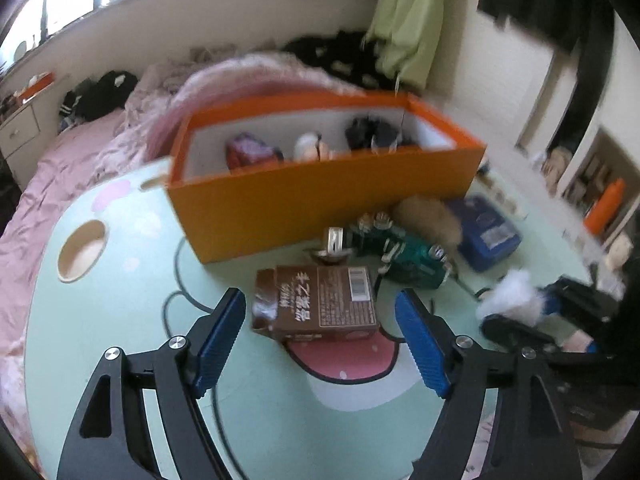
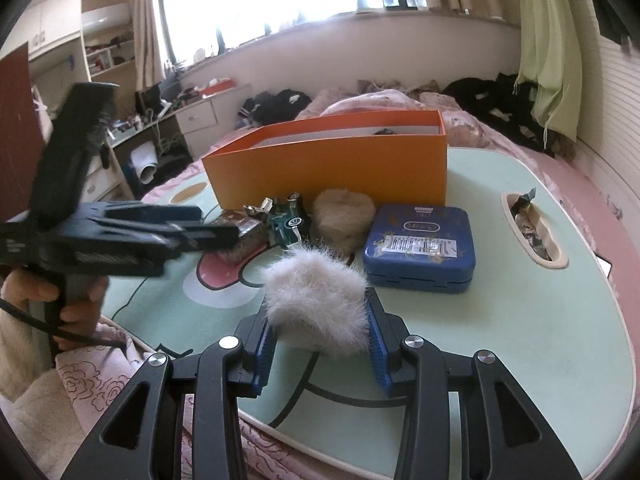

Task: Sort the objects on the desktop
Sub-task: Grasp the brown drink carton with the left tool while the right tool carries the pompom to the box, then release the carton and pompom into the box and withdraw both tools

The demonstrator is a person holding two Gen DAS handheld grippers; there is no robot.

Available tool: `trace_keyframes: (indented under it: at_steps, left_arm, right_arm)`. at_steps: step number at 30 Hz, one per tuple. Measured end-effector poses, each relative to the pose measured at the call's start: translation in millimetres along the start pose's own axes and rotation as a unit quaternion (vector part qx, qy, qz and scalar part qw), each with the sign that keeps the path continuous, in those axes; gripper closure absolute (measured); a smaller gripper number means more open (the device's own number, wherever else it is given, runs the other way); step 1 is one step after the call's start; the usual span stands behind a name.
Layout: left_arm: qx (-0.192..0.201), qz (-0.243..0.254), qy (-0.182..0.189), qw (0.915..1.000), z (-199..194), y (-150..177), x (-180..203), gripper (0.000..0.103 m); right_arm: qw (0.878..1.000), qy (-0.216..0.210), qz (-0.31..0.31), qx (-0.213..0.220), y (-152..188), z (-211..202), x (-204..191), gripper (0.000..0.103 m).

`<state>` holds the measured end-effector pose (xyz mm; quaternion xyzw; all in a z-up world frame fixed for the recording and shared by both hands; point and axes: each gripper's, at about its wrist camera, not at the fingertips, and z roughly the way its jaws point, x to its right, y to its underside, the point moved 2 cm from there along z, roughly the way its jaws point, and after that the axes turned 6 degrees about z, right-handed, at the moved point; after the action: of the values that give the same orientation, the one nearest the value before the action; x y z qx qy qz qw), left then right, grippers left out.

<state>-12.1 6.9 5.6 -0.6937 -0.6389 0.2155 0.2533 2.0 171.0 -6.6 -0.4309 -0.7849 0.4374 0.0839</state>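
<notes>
Brown carton (image 1: 320,304) is lying flat on the worktop (image 1: 120,320) in front of the orange box (image 1: 320,196), long axis crosswise, directly ahead between the wide-standing left claw (image 1: 320,344); right claw (image 2: 320,344) is clamping a white fluffy pom (image 2: 316,300).

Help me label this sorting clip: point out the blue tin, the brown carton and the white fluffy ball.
blue tin (image 2: 420,246), right wrist view, on its lid near the barcode sticker.
brown carton (image 1: 320,300), left wrist view, on its printed top face.
white fluffy ball (image 2: 316,300), right wrist view, on the fur's middle.
</notes>
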Motion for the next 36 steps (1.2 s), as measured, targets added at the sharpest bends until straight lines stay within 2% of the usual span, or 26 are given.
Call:
trace_keyframes:
  at_steps: [2,3,4,6,10,13,17,19,21,23,24,25,27,30,36]
  left_arm:
    - [-0.021,-0.005,-0.006,0.9997,11,3,-3,0.026]
    - [-0.013,-0.008,-0.013,0.9998,9,4,-4,0.037]
    - [-0.001,-0.018,-0.001,0.9998,5,5,-8,0.041]
    - [0.026,-0.036,0.020,0.9988,-9,7,-15,0.041]
    - [0.065,-0.036,0.017,0.9971,-38,3,-22,0.041]
    - [0.090,-0.031,0.015,0.9953,-54,-14,-28,0.041]
    - [0.122,-0.043,-0.005,0.9916,-60,-51,-41,0.041]
    - [0.132,-0.051,-0.015,0.9898,-52,-69,-51,0.038]
    - [0.126,-0.072,-0.028,0.9891,-36,-81,-63,0.037]
    - [0.101,-0.094,-0.003,0.9904,-13,-84,-70,0.034]
    - [0.083,-0.101,0.008,0.9914,-2,-81,-72,0.033]
    - [0.070,-0.101,0.008,0.9924,6,-76,-70,0.033]
    - [0.095,-0.066,-0.026,0.9929,3,-71,-60,0.025]
    - [0.091,-0.044,-0.041,0.9940,6,-68,-49,0.022]
    - [0.097,-0.047,-0.037,0.9935,5,-67,-52,0.022]
  right_arm:
    - [1.000,0.000,0.000,0.000,0,0,0,0.064]
    - [1.000,0.001,0.000,0.000,0,0,0,0.064]
    - [1.000,0.001,0.000,0.000,0,0,0,0.064]
    - [1.000,0.003,0.000,0.000,-1,1,0,0.064]
    - [1.000,0.000,0.004,0.012,-13,-5,-1,0.064]
    - [0.999,-0.005,-0.004,0.037,-43,-14,-6,0.064]
    - [0.996,0.029,-0.005,0.083,-104,-13,-12,0.064]
    - [0.995,0.055,0.021,0.084,-126,1,-6,0.064]
    - [0.995,0.058,0.041,0.072,-140,20,2,0.063]
    - [0.995,0.077,0.053,0.047,-145,46,10,0.046]
    - [0.994,0.092,0.058,0.026,-144,59,15,0.030]
    - [0.992,0.103,0.067,0.005,-141,71,20,0.025]
    - [0.991,0.129,0.041,0.017,-134,73,16,0.023]
    - [0.986,0.163,-0.005,0.019,-123,76,4,0.023]
    - [0.988,0.149,-0.003,0.028,-115,71,9,0.023]
